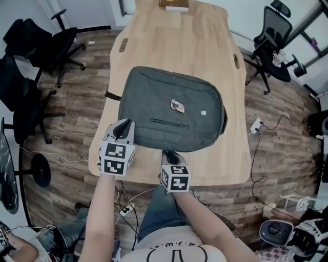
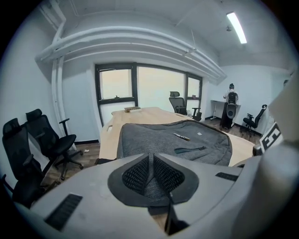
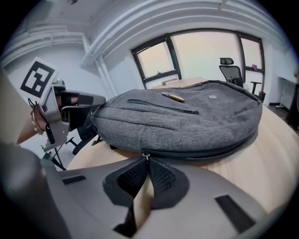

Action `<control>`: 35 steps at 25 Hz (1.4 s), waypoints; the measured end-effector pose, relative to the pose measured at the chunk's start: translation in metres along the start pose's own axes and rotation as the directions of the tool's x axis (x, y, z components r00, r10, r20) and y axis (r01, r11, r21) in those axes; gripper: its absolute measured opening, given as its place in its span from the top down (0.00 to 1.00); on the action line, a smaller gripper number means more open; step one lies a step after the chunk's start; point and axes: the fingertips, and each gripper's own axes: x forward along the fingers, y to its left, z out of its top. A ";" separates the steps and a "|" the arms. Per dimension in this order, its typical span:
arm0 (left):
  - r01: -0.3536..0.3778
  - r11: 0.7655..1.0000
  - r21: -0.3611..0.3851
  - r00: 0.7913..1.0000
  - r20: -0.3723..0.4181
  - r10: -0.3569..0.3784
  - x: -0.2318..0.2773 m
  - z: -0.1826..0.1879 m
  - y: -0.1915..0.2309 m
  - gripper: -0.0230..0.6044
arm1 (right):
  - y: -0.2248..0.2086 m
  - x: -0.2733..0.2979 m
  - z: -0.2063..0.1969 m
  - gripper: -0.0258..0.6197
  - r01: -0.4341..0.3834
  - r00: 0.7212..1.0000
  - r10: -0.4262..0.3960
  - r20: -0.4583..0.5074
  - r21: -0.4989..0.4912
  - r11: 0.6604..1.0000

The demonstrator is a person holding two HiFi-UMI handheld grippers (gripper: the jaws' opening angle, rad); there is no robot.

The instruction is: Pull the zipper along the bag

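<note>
A grey backpack (image 1: 169, 110) lies flat on the wooden table (image 1: 205, 30). My left gripper (image 1: 124, 125) is at its near left corner. In the left gripper view the jaws (image 2: 151, 158) are shut, with grey bag fabric (image 2: 152, 184) showing between the pads. My right gripper (image 1: 170, 155) is at the bag's near edge. In the right gripper view its fingertips (image 3: 146, 159) are pinched on the small metal zipper pull (image 3: 145, 154), where the side zipper (image 3: 219, 151) runs off to the right. The left gripper (image 3: 70, 100) also shows there, at the left.
A small yellowish object (image 1: 177, 106) and a closed front pocket zipper (image 1: 169, 124) sit on top of the bag. A box (image 1: 173, 4) stands at the table's far end. Office chairs (image 1: 56, 41) (image 1: 271, 46) flank the table. Cables and a power strip (image 1: 254, 124) lie on the floor.
</note>
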 end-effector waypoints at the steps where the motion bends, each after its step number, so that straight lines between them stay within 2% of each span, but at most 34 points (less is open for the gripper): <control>1: 0.005 1.000 0.014 1.000 -0.001 -0.005 0.001 0.000 -0.001 0.93 | 0.000 -0.001 0.000 0.87 -0.022 1.000 0.022 -0.001 0.005 1.000; 3: 0.007 0.999 0.036 1.000 0.002 -0.007 0.002 0.001 -0.002 0.93 | 0.001 -0.002 -0.001 0.87 -0.061 0.998 0.061 -0.030 -0.009 0.998; 6: -0.020 0.998 0.060 1.000 -0.009 0.020 0.004 -0.002 -0.001 0.93 | 0.002 0.000 -0.005 0.87 -0.098 0.986 0.091 -0.138 -0.043 0.994; 9: -0.076 0.989 0.124 0.992 -0.087 0.088 0.013 -0.021 0.001 0.93 | 0.001 -0.001 -0.011 0.87 -0.112 0.967 0.099 -0.234 -0.042 0.993; 12: -0.113 0.977 0.181 0.981 -0.136 0.138 0.020 -0.031 0.000 0.93 | 0.000 -0.005 -0.014 0.87 -0.120 0.957 0.112 -0.266 -0.014 0.993; 16: -0.119 0.972 0.200 0.978 -0.146 0.150 0.024 -0.034 0.001 0.93 | -0.004 -0.009 -0.016 0.87 -0.133 0.950 0.122 -0.288 -0.022 0.991; 24: -0.128 0.976 0.178 0.976 -0.152 0.156 0.026 -0.035 0.002 0.93 | -0.027 -0.023 -0.016 0.87 -0.164 0.939 0.154 -0.308 -0.006 0.986; 29: -0.114 0.984 0.134 0.975 -0.173 0.136 0.026 -0.036 0.003 0.93 | -0.046 -0.035 -0.014 0.87 -0.182 0.937 0.167 -0.306 -0.021 0.983; 35: -0.113 0.989 0.096 0.976 -0.174 0.129 0.027 -0.037 0.000 0.93 | -0.092 -0.042 -0.010 0.87 -0.110 0.952 0.091 -0.292 -0.052 0.993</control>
